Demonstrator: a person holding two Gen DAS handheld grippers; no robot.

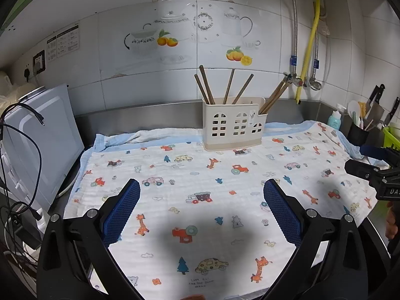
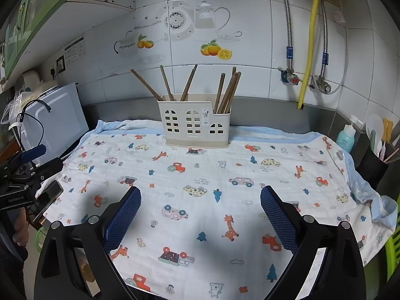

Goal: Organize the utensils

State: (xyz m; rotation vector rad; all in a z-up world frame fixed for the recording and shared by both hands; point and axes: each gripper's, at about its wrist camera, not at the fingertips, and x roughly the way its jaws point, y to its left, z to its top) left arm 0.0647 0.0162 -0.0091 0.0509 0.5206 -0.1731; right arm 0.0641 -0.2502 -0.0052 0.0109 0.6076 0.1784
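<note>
We see a cream plastic holder (image 1: 233, 125) with little window-shaped holes and a small label (image 2: 205, 115) too tiny to read. It stands at the back of the tabletop (image 1: 150, 117) on a soft white cloth (image 1: 212, 187) printed with cars, giraffes and trees. Brown wooden chopsticks (image 1: 207, 85) stick up out of it. Our left hand-held gripper (image 1: 202, 215) is wide open and holds nothing. Our right hand-held gripper (image 2: 200, 216) is wide open too, with bumpy blue pads (image 2: 278, 218)
</note>
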